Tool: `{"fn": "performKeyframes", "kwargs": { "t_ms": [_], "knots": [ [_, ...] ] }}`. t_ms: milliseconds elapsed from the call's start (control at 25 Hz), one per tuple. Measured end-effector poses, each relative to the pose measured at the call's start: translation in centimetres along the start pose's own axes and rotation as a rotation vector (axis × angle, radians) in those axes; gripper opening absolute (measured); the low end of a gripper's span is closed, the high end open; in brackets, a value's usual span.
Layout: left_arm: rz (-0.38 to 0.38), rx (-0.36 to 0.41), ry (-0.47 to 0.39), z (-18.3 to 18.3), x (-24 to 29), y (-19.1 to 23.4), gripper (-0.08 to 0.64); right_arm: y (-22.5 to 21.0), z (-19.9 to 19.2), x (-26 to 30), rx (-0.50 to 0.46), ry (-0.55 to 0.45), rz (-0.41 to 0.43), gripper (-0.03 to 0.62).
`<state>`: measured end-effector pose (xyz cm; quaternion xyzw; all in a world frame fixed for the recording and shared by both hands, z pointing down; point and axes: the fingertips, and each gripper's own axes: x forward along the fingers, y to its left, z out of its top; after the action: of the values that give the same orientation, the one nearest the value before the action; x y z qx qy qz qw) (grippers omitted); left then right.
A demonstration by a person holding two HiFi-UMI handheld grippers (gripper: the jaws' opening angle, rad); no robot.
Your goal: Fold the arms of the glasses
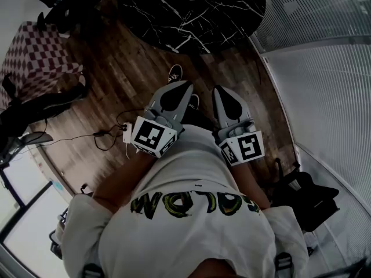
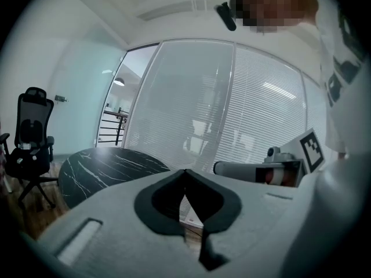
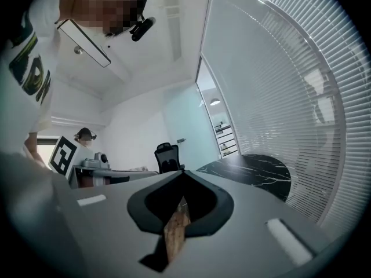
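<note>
A wooden floor ran up to walls of slatted blinds. The glasses showed in no view. Short of the round black marble desk, the left tool and right tool hung side by side over the floor, each with its jaws closed together on nothing. An office chair stood beside the desk.

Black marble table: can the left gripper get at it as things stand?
Probably yes, after a step forward. Only bare wood floor shows between the left gripper and the black marble table, and nothing blocks the way. Its fingers are shut and empty.
</note>
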<state>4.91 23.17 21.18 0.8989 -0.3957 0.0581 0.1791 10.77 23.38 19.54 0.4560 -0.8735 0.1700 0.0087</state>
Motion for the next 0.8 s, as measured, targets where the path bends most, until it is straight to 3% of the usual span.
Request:
{"fn": "performKeyframes", "kwargs": {
  "t_ms": [360, 800],
  "knots": [
    [0.009, -0.038, 0.012, 0.5, 2.8, 4.5, 0.002, -1.7, -0.1, 5.5, -0.001, 0.054, 0.016, 0.003],
    [0.01, -0.073, 0.022, 3.6, 7.5, 13.7, 0.002, -4.0, 1.4, 15.6, -0.005, 0.11, 0.016, 0.003]
  ]
}}
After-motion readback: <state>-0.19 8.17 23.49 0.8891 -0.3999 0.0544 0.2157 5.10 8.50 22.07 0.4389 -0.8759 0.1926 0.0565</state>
